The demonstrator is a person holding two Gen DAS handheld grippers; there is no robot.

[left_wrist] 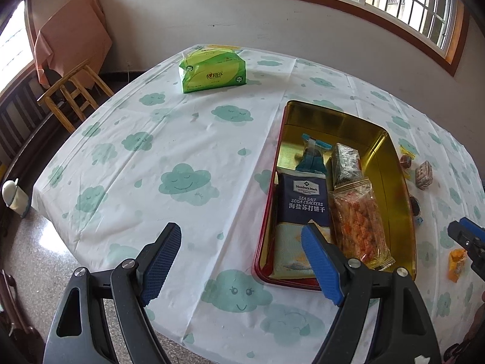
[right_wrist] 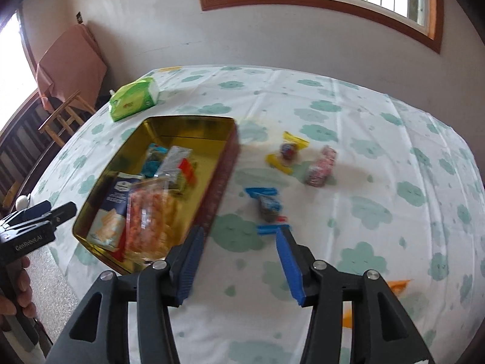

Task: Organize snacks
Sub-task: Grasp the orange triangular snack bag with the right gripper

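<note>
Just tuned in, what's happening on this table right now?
A person with a hand-held gripper in each hand is packing snacks into a gold tin. The soda crackers and an orange snack bag already lie inside. Both the left hand-held gripper and the right hand-held gripper are open and empty. Small wrapped candies, such as a blue-wrapped one, still lie on the tablecloth.
</note>
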